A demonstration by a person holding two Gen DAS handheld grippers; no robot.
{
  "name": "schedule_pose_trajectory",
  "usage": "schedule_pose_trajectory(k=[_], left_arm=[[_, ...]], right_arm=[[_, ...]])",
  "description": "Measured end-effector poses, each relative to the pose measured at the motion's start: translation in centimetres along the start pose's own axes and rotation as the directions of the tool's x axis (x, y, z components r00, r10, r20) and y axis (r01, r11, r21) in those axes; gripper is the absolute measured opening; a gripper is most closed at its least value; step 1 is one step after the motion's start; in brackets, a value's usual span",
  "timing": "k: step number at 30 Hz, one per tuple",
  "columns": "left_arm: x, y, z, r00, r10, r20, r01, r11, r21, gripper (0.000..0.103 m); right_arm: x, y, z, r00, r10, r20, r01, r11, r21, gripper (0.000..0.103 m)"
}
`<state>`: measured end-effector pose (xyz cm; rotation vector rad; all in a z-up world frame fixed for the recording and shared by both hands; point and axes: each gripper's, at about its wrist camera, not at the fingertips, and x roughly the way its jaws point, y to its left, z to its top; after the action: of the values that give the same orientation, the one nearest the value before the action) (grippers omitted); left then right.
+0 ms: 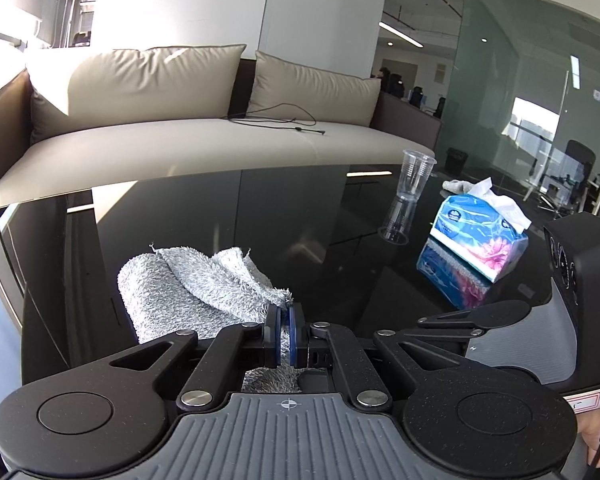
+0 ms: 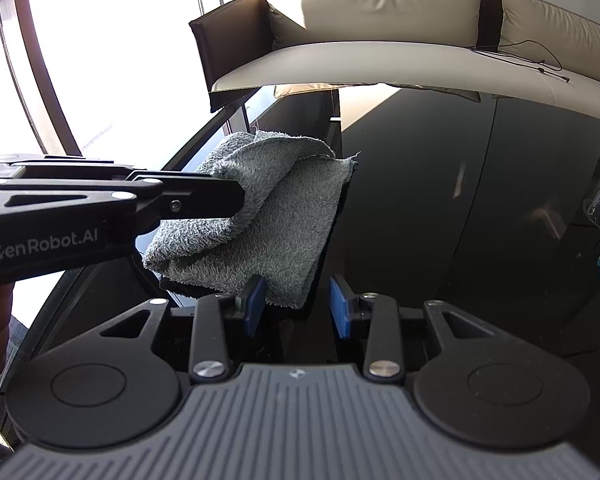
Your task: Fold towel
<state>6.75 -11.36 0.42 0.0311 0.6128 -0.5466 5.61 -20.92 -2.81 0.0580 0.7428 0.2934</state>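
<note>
A small grey terry towel (image 2: 276, 220) lies partly folded on the glossy black table (image 2: 460, 220), near its left edge. My left gripper (image 1: 286, 334) is shut on a fold of the towel (image 1: 204, 292); cloth shows between its blue pads. In the right wrist view the left gripper (image 2: 236, 200) reaches in from the left and pinches the upper layer. My right gripper (image 2: 298, 306) stands open just in front of the towel's near corner, which hangs down between the blue pads (image 2: 256, 304) without either one pressing it.
A clear plastic cup (image 1: 414, 176) and a blue tissue pack (image 1: 480, 236) stand on the table's right side, with a crumpled tissue (image 1: 458, 186) behind. A beige sofa (image 1: 180, 128) with a black cable (image 1: 284, 120) runs behind the table. The table's left edge is close to the towel.
</note>
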Motion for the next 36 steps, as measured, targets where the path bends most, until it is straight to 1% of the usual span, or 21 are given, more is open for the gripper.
schedule_pose_trajectory(k=[3, 5, 6, 7, 8, 13, 20, 22, 26, 27, 30, 32, 36], left_arm=[[0.0, 0.2, 0.0, 1.0, 0.0, -0.008, 0.0, 1.0, -0.009, 0.005], [-0.1, 0.3, -0.1, 1.0, 0.004, -0.009, -0.004, 1.0, -0.016, 0.01], [-0.3, 0.4, 0.0, 1.0, 0.003, -0.011, -0.003, 1.0, -0.026, 0.013], [-0.4, 0.6, 0.0, 1.0, 0.0, -0.014, -0.001, 0.999, -0.037, 0.019], [-0.5, 0.7, 0.0, 1.0, -0.005, -0.012, 0.004, 0.999, -0.045, 0.021], [-1.2, 1.3, 0.1, 1.0, 0.029, -0.003, -0.029, 0.998, -0.063, 0.023], [-0.8, 2.8, -0.4, 0.995, 0.084, -0.049, -0.089, 0.99, -0.112, 0.024], [-0.9, 3.1, -0.4, 0.993, 0.102, -0.055, -0.108, 0.987, -0.121, 0.029], [-1.2, 3.7, -0.5, 0.989, 0.133, -0.063, -0.141, 0.982, -0.128, 0.036], [-1.3, 3.8, -0.6, 0.988, 0.141, -0.065, -0.148, 0.98, -0.132, 0.038], [-1.3, 3.9, -0.7, 0.986, 0.155, -0.068, -0.163, 0.978, -0.133, 0.042], [-1.6, 4.2, -0.8, 0.983, 0.169, -0.066, -0.176, 0.976, -0.127, 0.043], [-2.0, 4.4, -1.2, 0.983, 0.165, -0.084, -0.175, 0.977, -0.122, 0.043]], right_arm=[[-0.1, -0.1, 0.0, 1.0, -0.001, 0.001, 0.001, 1.0, 0.0, 0.037], [-0.1, -0.1, 0.0, 1.0, -0.003, 0.003, 0.003, 1.0, 0.0, 0.037], [-0.1, -0.1, 0.0, 1.0, -0.003, 0.005, 0.003, 1.0, 0.001, 0.037], [-0.1, -0.1, 0.0, 1.0, -0.003, 0.006, 0.003, 1.0, 0.001, 0.037], [-0.1, -0.1, 0.0, 1.0, -0.003, 0.007, 0.003, 1.0, 0.0, 0.037], [-0.3, -0.2, 0.1, 1.0, -0.007, 0.011, 0.007, 1.0, -0.002, 0.037], [-1.0, -0.9, 0.5, 0.999, -0.011, 0.04, 0.011, 1.0, 0.011, 0.037], [-1.1, -1.1, 0.7, 0.999, -0.014, 0.049, 0.013, 1.0, 0.016, 0.037], [-1.1, -1.4, 1.1, 0.997, -0.021, 0.071, 0.02, 0.999, 0.026, 0.038], [-1.1, -1.4, 1.2, 0.997, -0.022, 0.076, 0.02, 0.999, 0.028, 0.038], [-1.0, -1.3, 1.4, 0.996, -0.021, 0.083, 0.02, 1.0, 0.023, 0.038], [-0.9, -1.1, 1.4, 0.996, -0.022, 0.083, 0.02, 1.0, 0.017, 0.038], [-0.9, -1.0, 1.4, 0.997, -0.006, 0.077, 0.005, 1.0, 0.015, 0.037]])
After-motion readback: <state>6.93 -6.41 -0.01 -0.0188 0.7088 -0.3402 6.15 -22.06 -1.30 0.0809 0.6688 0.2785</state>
